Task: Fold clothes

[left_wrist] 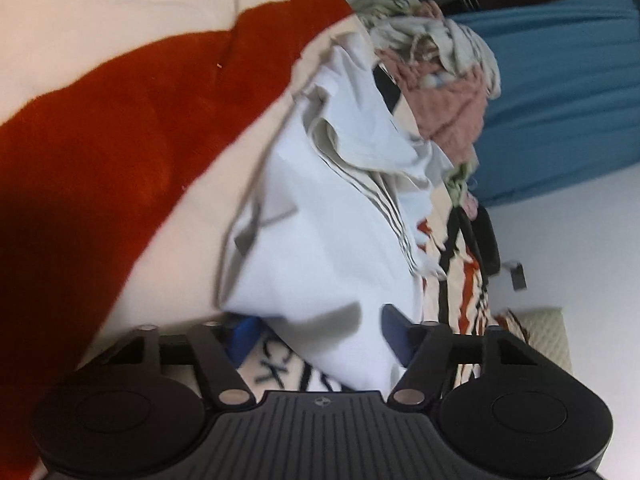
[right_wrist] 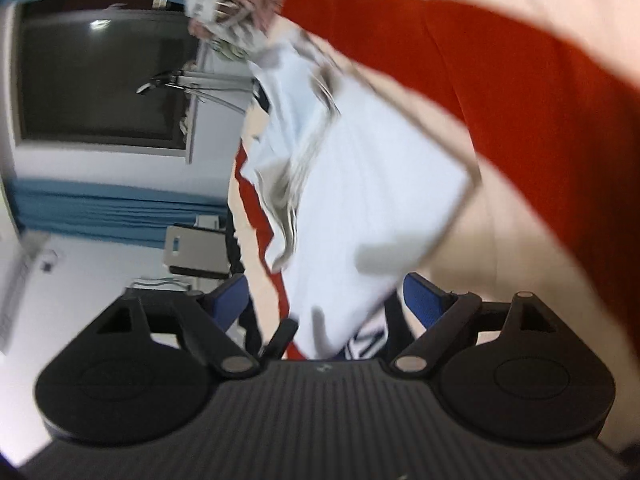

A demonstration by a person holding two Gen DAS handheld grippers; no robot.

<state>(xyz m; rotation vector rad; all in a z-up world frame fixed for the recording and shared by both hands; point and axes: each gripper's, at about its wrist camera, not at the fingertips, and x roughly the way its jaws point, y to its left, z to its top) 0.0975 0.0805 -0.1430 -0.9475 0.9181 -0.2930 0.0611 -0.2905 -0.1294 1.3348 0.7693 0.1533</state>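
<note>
Left tool [left_wrist: 320, 336] astride white garment [left_wrist: 320, 248]

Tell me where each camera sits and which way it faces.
Left wrist: rides the left tool, looks along its fingers at the white garment; only that tool shows.
Right wrist: rides the right tool, faces the same garment; only that tool shows.
Shared: white garment, cream-and-red bedspread, laundry pile.
</note>
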